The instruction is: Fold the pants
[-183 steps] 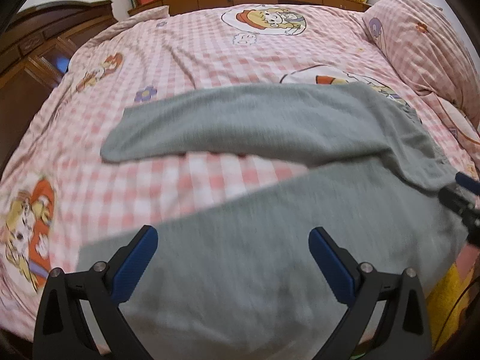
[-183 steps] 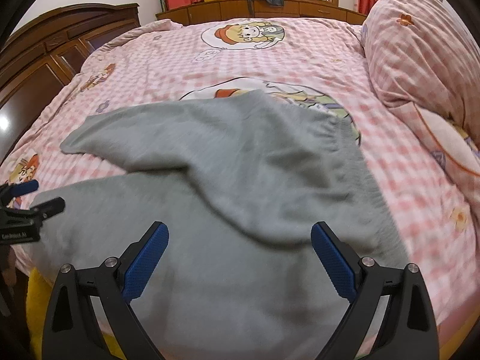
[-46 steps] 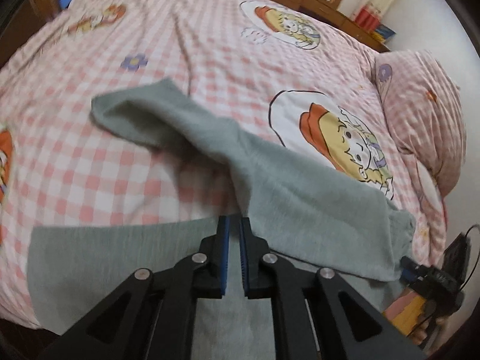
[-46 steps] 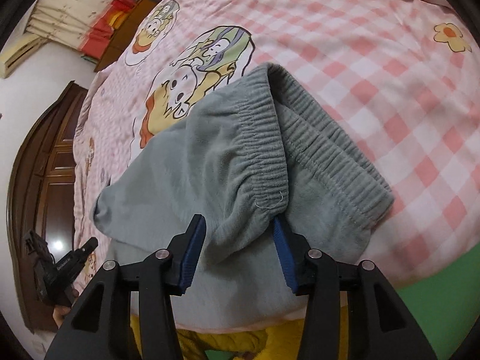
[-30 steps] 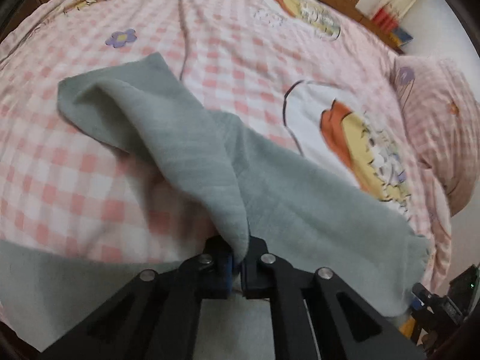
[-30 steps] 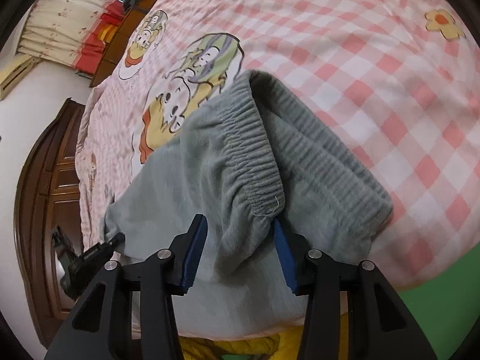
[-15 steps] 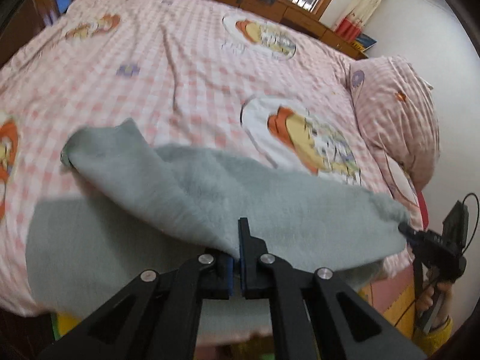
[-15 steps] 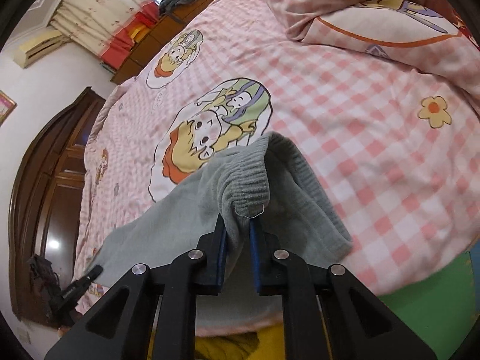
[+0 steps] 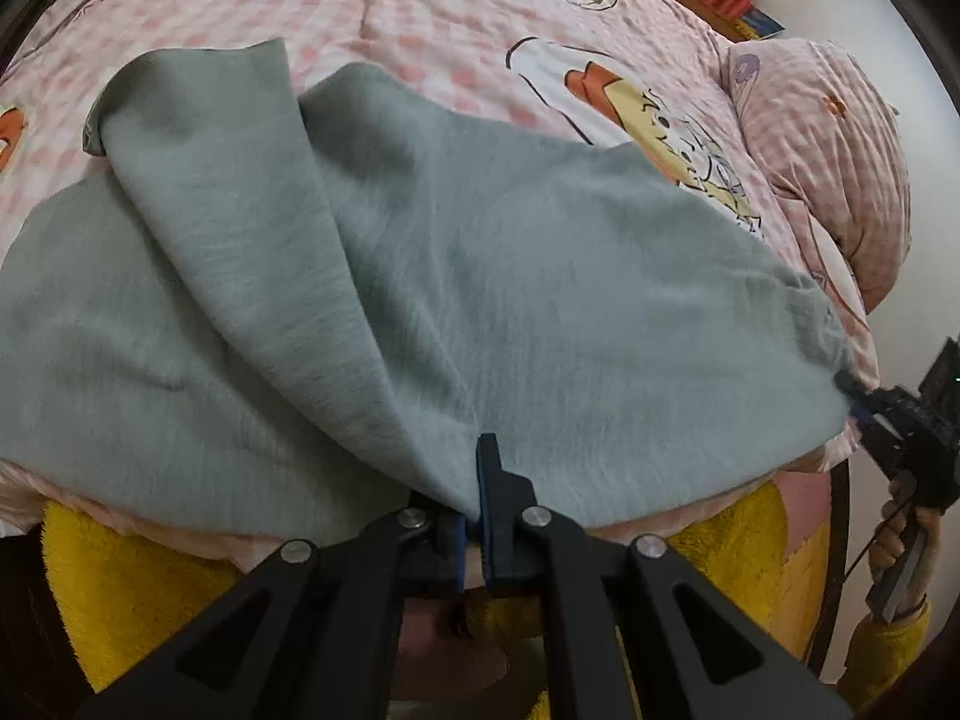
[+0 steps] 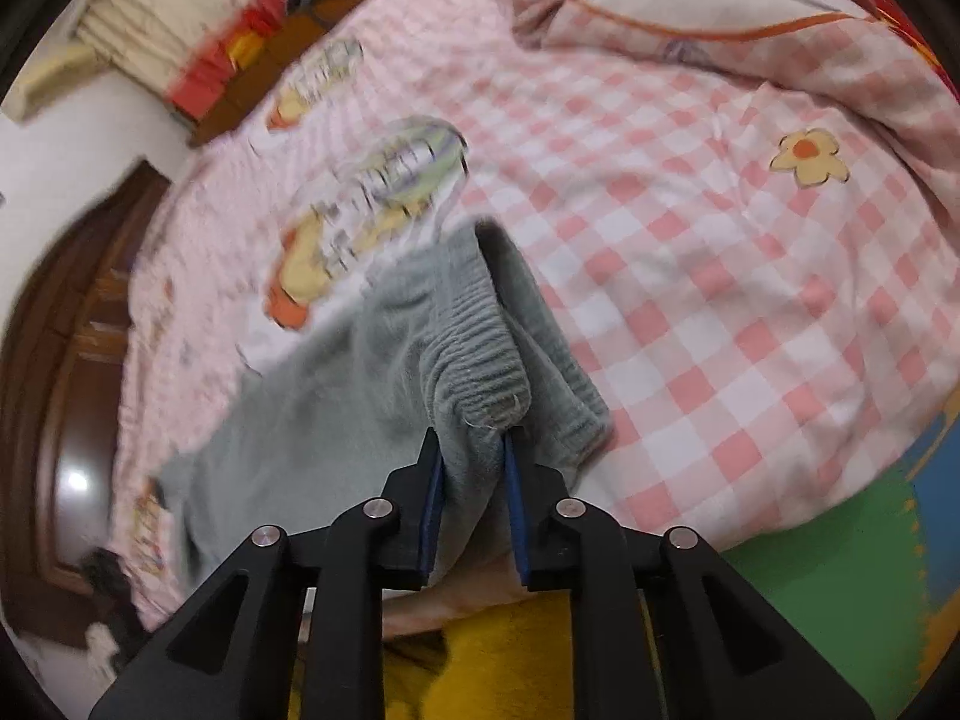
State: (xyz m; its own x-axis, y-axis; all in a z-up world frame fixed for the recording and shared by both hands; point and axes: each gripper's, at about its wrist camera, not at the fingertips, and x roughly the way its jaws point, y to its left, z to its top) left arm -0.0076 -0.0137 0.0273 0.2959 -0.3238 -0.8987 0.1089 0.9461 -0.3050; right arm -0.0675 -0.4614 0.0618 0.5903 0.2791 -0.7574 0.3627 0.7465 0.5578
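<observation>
Grey pants lie across the near part of a pink checked bed. My left gripper is shut on the edge of one pant leg, which is drawn over the other leg toward the bed's near edge; cloth hides its left fingertip. In the right wrist view my right gripper holds a bunch of the ribbed waistband between its blue pads, and its jaws are opening slightly. The right gripper also shows at the pants' far right corner in the left wrist view.
The checked sheet stretches far behind the pants, with a pillow at the right. A dark wooden cabinet stands left of the bed. Green floor mat lies below the bed edge. The person's yellow clothing is close under both grippers.
My left gripper has pulled the pant leg back over the other leg toward the near bed edge. My right gripper closed on the waistband and raised it a little.
</observation>
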